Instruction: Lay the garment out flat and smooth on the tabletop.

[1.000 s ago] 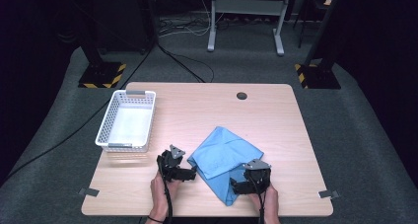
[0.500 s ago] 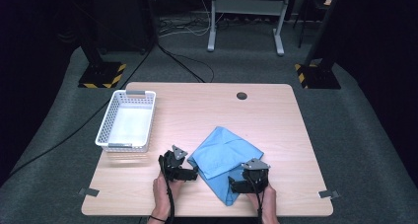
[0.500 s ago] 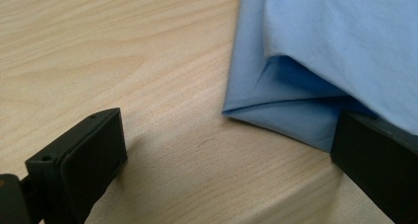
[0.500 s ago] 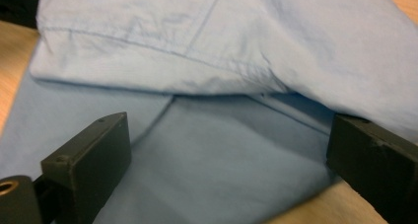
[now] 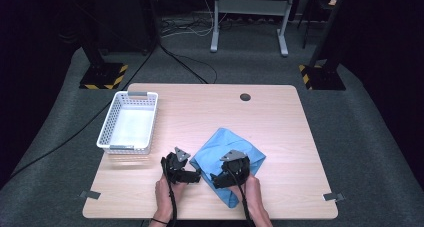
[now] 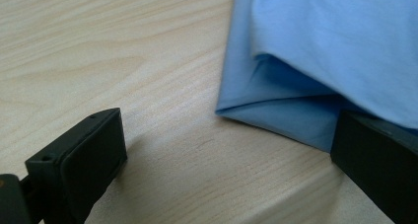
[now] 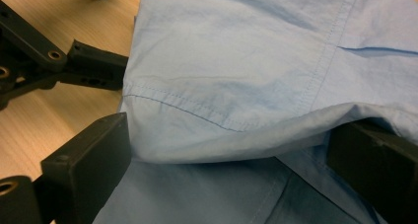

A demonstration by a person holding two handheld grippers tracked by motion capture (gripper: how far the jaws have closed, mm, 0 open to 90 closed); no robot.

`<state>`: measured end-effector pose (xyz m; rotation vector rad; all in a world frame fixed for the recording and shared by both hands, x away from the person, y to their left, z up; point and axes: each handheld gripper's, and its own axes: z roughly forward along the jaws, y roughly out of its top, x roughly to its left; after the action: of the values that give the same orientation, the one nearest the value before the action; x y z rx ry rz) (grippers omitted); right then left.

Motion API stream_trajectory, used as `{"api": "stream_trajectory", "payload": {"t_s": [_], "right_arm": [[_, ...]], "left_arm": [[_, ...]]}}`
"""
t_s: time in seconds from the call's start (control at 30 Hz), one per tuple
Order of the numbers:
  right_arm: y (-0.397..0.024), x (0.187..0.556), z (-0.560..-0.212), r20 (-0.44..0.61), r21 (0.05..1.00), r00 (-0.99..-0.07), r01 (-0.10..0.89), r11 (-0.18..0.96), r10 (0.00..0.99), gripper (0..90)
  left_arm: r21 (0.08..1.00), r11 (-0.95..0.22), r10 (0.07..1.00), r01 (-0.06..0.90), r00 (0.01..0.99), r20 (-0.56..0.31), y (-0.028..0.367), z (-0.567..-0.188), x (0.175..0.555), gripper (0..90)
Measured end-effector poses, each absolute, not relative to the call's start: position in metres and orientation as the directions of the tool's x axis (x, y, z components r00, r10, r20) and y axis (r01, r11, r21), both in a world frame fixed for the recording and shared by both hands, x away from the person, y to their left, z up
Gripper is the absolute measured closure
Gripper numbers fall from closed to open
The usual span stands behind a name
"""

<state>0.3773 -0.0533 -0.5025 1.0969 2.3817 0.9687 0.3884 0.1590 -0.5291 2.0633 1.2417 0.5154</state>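
Note:
A light blue shirt [image 5: 227,154] lies crumpled on the wooden table [image 5: 210,112], near its front edge. My left gripper [image 5: 195,176] sits at the shirt's left edge and points right. In the left gripper view it is open [image 6: 226,160]: a folded corner of the shirt [image 6: 276,105] lies between the jaws, and the fabric drapes over the right-hand one. My right gripper [image 5: 216,179] rests on the shirt's near part and points left. It is open too [image 7: 231,155], and a stitched fold of the shirt [image 7: 222,120] bulges between its jaws.
A white mesh basket [image 5: 129,124] stands at the table's left side. A dark cable hole [image 5: 245,96] sits near the far edge. Bits of tape mark the front corners. The left gripper's black linkage [image 7: 74,61] shows close by in the right gripper view.
My right gripper has slid left over the shirt, closer to the left one. The left gripper has stayed about where it was.

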Motion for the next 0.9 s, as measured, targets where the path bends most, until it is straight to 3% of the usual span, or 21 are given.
{"api": "stream_trajectory", "payload": {"t_s": [0.33, 0.67, 0.9], "right_arm": [[-0.039, 0.367, -0.496, -0.093, 0.680, -0.668, 0.499, 0.537, 0.738, 6.2], [-0.061, 0.324, -0.485, -0.112, 0.700, -0.662, 0.477, 0.532, 0.741, 7.2], [-0.044, 0.351, -0.482, -0.068, 0.706, -0.686, 0.480, 0.520, 0.725, 6.5]], "left_arm": [[0.713, -0.331, 0.880, 0.619, 0.475, -0.003, 0.159, -0.529, 0.389, 0.3], [0.713, -0.331, 0.880, 0.618, 0.475, -0.004, 0.159, -0.529, 0.389, 0.3], [0.713, -0.331, 0.880, 0.618, 0.475, -0.004, 0.159, -0.529, 0.389, 0.3]]}}
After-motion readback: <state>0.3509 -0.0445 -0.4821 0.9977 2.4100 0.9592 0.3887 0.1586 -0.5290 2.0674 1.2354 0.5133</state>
